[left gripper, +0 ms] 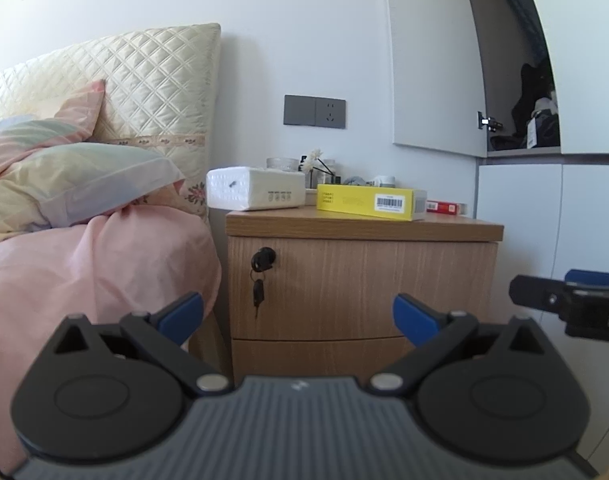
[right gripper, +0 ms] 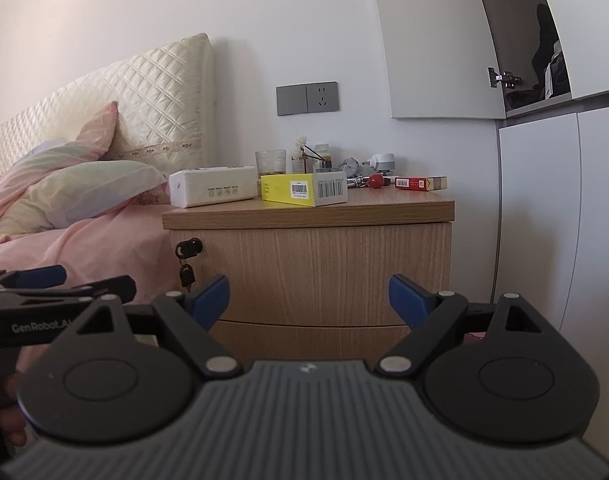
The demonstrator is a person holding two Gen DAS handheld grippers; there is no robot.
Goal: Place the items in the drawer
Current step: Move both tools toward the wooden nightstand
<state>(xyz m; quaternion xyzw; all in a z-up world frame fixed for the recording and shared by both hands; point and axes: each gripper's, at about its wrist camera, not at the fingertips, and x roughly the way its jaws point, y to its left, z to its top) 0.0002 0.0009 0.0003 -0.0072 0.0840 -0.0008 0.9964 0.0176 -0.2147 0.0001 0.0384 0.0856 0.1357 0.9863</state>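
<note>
A wooden nightstand (left gripper: pixel 364 228) (right gripper: pixel 304 208) stands beside the bed, its top drawer (left gripper: pixel 360 284) (right gripper: pixel 316 272) shut, with a key in the lock (left gripper: pixel 263 260) (right gripper: pixel 188 248). On top lie a yellow box (left gripper: pixel 368 202) (right gripper: pixel 300 190), a white tissue pack (left gripper: pixel 256 194) (right gripper: pixel 212 190) and a red box (left gripper: pixel 444 207) (right gripper: pixel 418 183). My left gripper (left gripper: pixel 298 314) is open and empty, some way in front of the drawer. My right gripper (right gripper: pixel 308 298) is open and empty too. Each gripper shows at the edge of the other's view.
A bed with pink bedding (left gripper: pixel 84 264) (right gripper: pixel 84 248) and pillows lies left of the nightstand. A glass (right gripper: pixel 270 163), small bottles, a white plug (right gripper: pixel 382 162) and a red ball (right gripper: pixel 375 180) stand at the back. A white wardrobe (left gripper: pixel 544 220) (right gripper: pixel 544 200) is on the right.
</note>
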